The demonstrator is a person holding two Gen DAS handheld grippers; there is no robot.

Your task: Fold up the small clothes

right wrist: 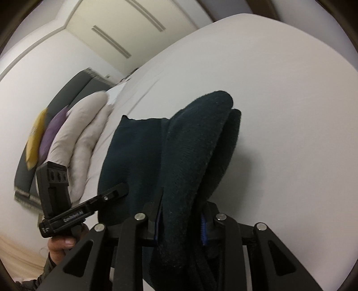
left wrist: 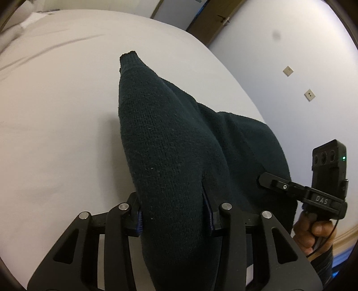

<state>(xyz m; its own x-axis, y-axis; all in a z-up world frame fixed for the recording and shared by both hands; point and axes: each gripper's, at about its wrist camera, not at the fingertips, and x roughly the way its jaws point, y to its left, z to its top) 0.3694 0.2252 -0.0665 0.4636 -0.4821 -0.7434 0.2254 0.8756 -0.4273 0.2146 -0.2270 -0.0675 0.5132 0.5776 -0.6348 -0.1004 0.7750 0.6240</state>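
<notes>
A dark green knitted garment (left wrist: 165, 138) hangs above a white bed (left wrist: 56, 116). My left gripper (left wrist: 173, 215) is shut on one bunched part of it; the knit bulges out between the blue pads. My right gripper (right wrist: 181, 221) is shut on another bunched part of the same garment (right wrist: 192, 145). The right gripper also shows in the left wrist view (left wrist: 264, 180), its tip against the garment's right side. The left gripper shows in the right wrist view (right wrist: 122, 189), touching the garment's left side. The fingertips of both are hidden by the knit.
The white bed sheet (right wrist: 290, 89) lies under the garment. Grey, purple and yellow pillows (right wrist: 73, 134) lean on a dark headboard at the left of the right wrist view. A wall with sockets (left wrist: 310, 95) and a wooden door (left wrist: 214, 20) stand beyond the bed's edge.
</notes>
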